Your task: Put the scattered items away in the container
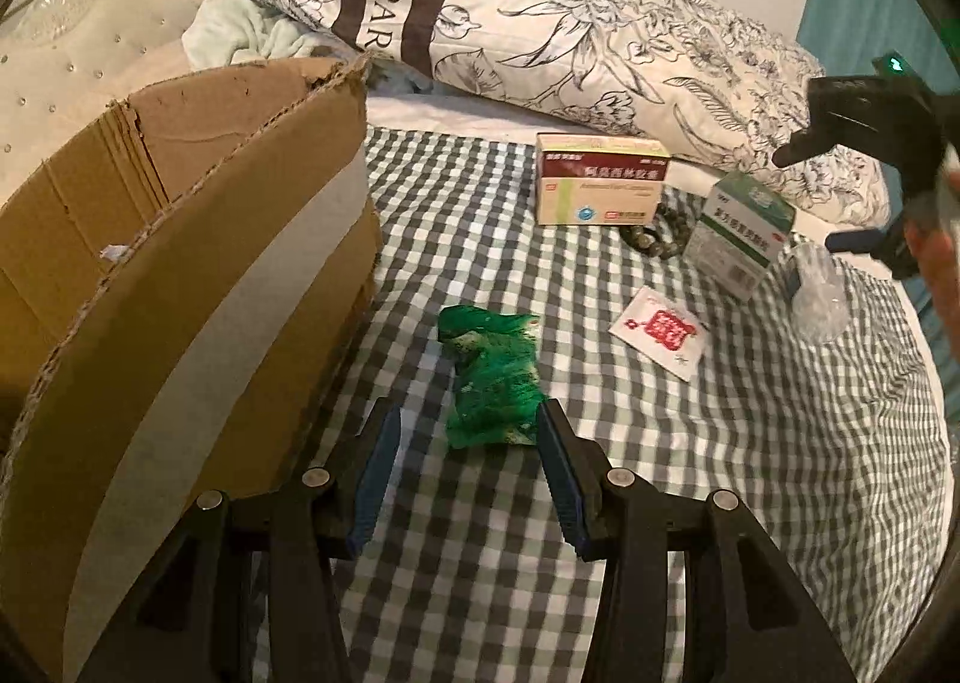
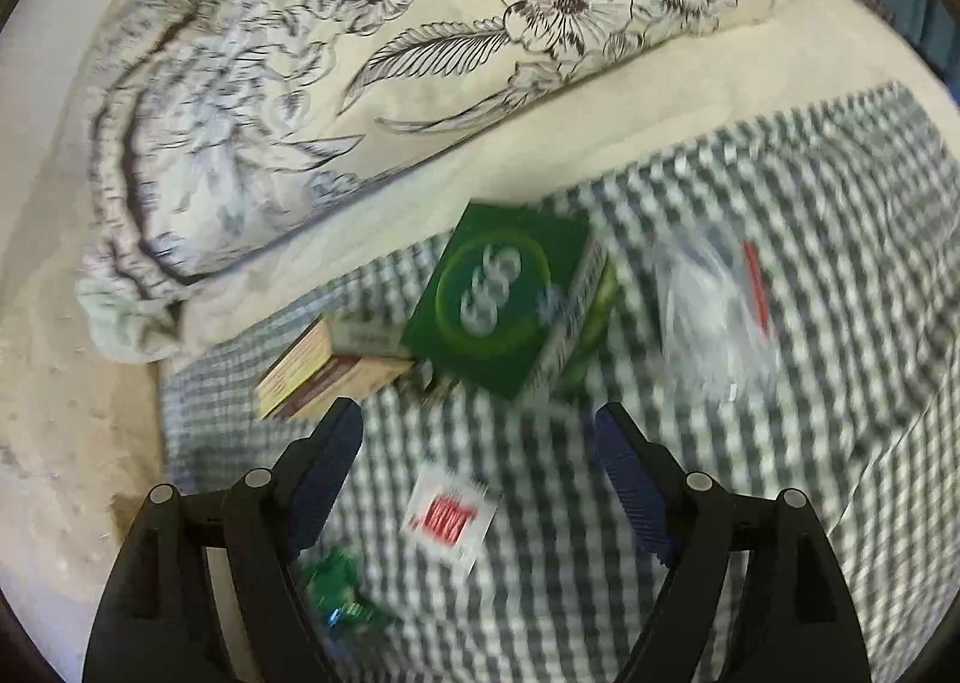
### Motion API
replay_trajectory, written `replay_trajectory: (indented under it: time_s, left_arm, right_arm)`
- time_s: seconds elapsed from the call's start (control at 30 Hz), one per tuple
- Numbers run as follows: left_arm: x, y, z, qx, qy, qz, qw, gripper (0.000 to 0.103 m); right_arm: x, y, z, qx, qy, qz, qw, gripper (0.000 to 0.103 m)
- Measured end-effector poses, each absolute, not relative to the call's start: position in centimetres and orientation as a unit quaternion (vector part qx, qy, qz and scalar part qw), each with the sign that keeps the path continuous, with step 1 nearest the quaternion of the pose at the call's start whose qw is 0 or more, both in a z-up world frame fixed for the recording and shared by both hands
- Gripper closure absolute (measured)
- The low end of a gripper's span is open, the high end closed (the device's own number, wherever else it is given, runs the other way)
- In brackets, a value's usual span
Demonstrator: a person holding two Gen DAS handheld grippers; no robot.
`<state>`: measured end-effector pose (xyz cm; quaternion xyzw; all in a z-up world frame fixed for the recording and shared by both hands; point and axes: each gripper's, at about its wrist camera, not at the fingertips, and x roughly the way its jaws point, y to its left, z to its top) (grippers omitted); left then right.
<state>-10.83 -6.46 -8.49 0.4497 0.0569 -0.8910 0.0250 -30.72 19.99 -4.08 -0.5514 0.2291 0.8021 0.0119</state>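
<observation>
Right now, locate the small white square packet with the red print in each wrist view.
Left wrist view: the white square packet with red print lies right of centre on the checked cloth, beyond the gripper.
Right wrist view: the packet lies low, between the open fingers, blurred.
Shared landmark: the green-and-white carton beyond it.

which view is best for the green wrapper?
Left wrist. The green wrapper lies sharp and whole on the checked cloth, just ahead of the left tool and beside the cardboard box. The right wrist view shows only a blurred piece of it at the bottom, partly hidden behind a tool finger.
</observation>
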Motion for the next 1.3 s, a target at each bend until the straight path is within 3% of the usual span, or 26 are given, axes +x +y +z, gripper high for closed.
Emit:
replay_trajectory:
  time_s: [0.3, 0.43, 0.53, 0.8, 1.07, 1.13, 1.23, 1.3]
  left_arm:
    - [-12.3, -7.7, -11.2, 0.46, 0.068, -0.885, 0.023, 0.055]
    - [-12.4, -8.1, -12.4, 0.468, 0.068, -0.881, 0.016, 0.06]
    - [-12.4, -8.0, -12.9, 0.472, 0.069, -0.879, 0.009, 0.06]
    - [-12.1, -8.2, -13.0, 0.472, 0.08, -0.878, -0.003, 0.06]
    - [-11.5, -8.4, -12.9, 0.469, 0.088, -0.879, -0.008, 0.06]
    - [-11.1, -8.5, -12.7, 0.466, 0.091, -0.88, -0.01, 0.06]
    - [-10.6, -8.7, -12.4, 0.461, 0.09, -0.883, -0.011, 0.06]
    - [-10.3, -8.6, -12.3, 0.46, 0.086, -0.884, -0.009, 0.06]
  right_arm:
    - [-35.5, 17.7, -5.7, -0.581, 0.188, 0.782, 0.124, 0.023]
    - [-37.0, 16.5, -6.9, -0.592, 0.159, 0.772, 0.168, 0.023]
    - [-37.8, 16.2, -8.1, -0.595, 0.149, 0.767, 0.187, 0.012]
    - [-39.8, 14.7, -10.6, -0.608, 0.131, 0.763, 0.178, 0.0]
    - [-39.1, 14.6, -10.9, -0.583, 0.065, 0.798, 0.136, 0.0]
    - [-38.1, 15.5, -10.7, -0.583, 0.082, 0.8, 0.117, 0.0]
    - [-35.3, 16.9, -9.8, -0.576, 0.115, 0.806, 0.08, 0.006]
    - [-32.4, 17.6, -8.3, -0.56, 0.122, 0.819, 0.043, 0.03]
